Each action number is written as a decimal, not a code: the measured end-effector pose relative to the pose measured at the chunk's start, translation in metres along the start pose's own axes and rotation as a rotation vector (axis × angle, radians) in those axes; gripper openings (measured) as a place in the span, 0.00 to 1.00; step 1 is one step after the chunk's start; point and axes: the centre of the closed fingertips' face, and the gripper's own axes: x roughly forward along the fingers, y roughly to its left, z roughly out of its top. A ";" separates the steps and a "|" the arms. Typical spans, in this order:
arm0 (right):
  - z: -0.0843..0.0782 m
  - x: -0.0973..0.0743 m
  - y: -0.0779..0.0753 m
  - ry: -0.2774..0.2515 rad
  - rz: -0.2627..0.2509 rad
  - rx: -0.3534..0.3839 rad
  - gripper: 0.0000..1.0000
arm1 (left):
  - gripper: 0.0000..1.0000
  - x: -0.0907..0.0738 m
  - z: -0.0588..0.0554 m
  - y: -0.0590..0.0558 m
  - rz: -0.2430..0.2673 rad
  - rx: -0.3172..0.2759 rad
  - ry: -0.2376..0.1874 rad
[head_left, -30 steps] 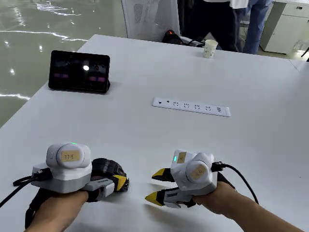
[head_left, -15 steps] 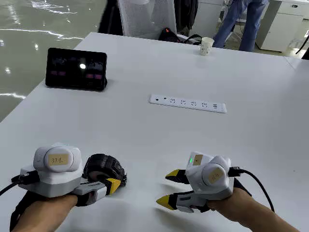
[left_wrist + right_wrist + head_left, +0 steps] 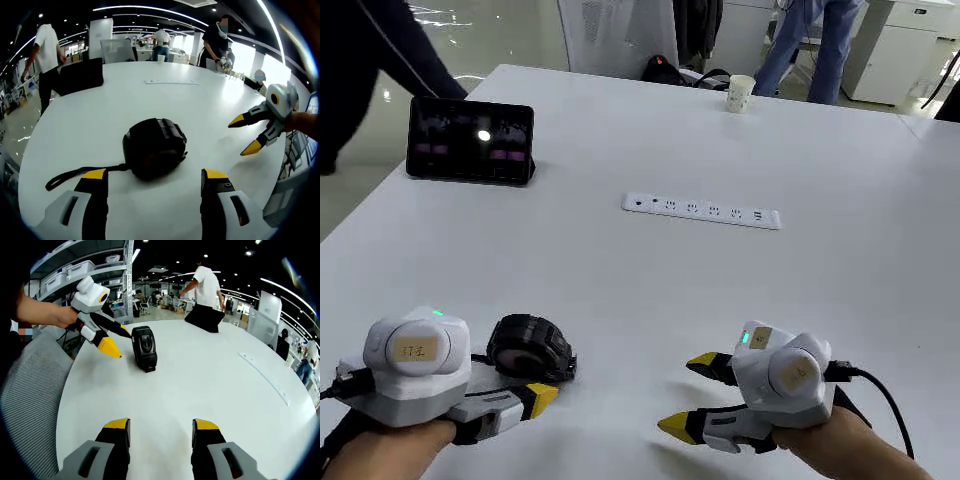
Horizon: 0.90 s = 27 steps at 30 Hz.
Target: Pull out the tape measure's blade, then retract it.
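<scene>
A black tape measure [image 3: 528, 346] lies on the white table [image 3: 620, 270] at the near left, its blade inside the case. In the left gripper view the tape measure [image 3: 155, 147] sits just ahead of my open left gripper [image 3: 155, 175], its black strap [image 3: 70, 176] trailing left. From above, the left gripper [image 3: 520, 378] is close behind the case. My right gripper [image 3: 688, 393] stands open to the right, apart from the case, with nothing between its jaws. The right gripper view looks past the right gripper [image 3: 161, 425] at the tape measure [image 3: 144, 347] and the left gripper [image 3: 120, 342].
A white power strip [image 3: 700, 211] lies across the table's middle. A dark tablet [image 3: 470, 141] stands at the far left, and a paper cup [image 3: 740, 93] near the far edge. People stand beyond the table and at its left corner.
The gap between the right gripper and the tape measure has widened. The left gripper's yellow tip has drawn back a little from the case. A person has come in at the far left.
</scene>
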 end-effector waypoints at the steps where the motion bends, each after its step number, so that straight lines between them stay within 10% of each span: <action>1: -0.002 -0.002 0.000 -0.001 -0.007 0.007 0.48 | 0.73 -0.001 -0.001 -0.001 -0.008 0.009 -0.002; 27: -0.026 -0.043 0.008 -0.075 -0.117 0.163 0.71 | 0.89 -0.010 -0.005 -0.012 -0.142 0.104 -0.062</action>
